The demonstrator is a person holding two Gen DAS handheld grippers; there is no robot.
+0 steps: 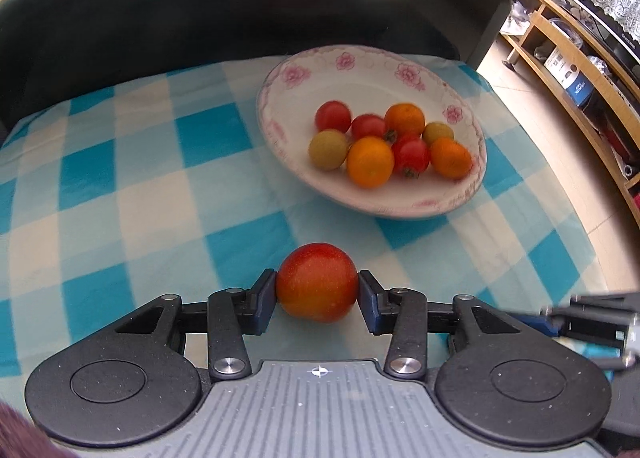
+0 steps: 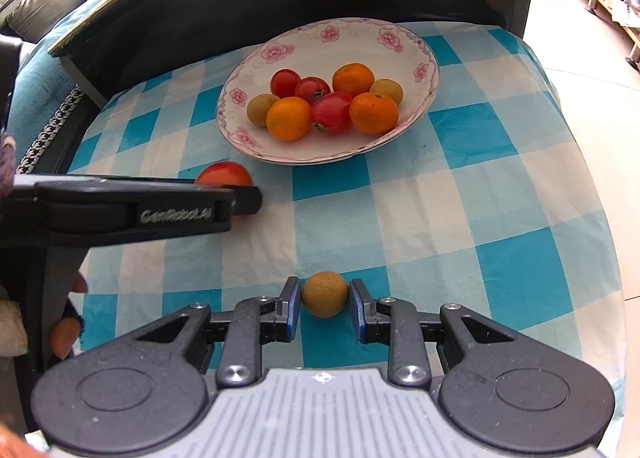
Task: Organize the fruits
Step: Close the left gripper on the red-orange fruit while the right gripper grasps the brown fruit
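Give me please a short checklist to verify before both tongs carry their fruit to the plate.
1. Left tongs closed on red tomato: ok, both pads touch it.
2. Right tongs closed on small brown fruit: ok, though contact looks light.
3. Free space in plate: ok, near side bare.
4. Path over checked cloth unobstructed: ok.
5. Fruits lifted off cloth: cannot tell.

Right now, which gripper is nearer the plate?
Roughly even; left, if either. The left gripper, jaws around a red tomato, sits short of the plate; the right gripper brackets a small tan fruit further back.
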